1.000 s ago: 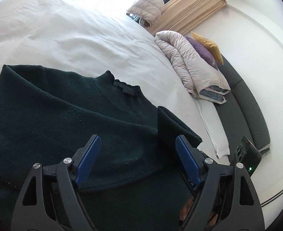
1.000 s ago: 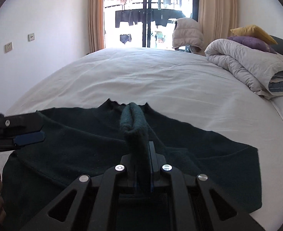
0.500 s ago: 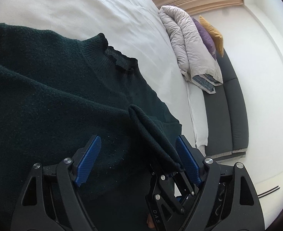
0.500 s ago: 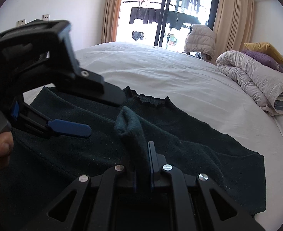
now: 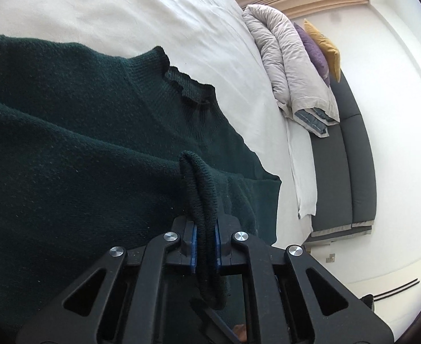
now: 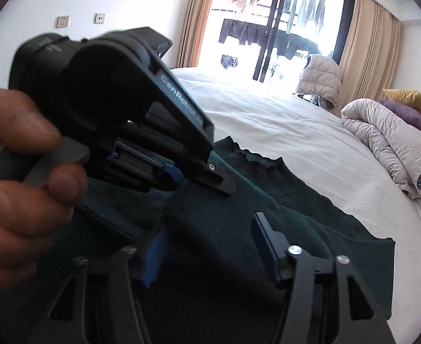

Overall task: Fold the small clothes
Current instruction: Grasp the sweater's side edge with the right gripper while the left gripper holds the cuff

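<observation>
A dark green knit sweater lies spread on the white bed, collar toward the far side. My left gripper is shut on a raised fold of the sweater, which stands up between its blue pads. In the right wrist view the same left gripper, held by a hand, pinches the knit just ahead of my right gripper. The right jaws are opening, and their pads press on nothing; the sweater lies flat beneath them.
A rolled grey duvet with purple and yellow pillows lies at the bed's right edge, beside a dark grey sofa. Beyond the bed a puffer jacket hangs by a curtained balcony door.
The fold has passed from the right gripper to the left: the left jaws came in around it and shut, and the right jaws let go and spread apart.
</observation>
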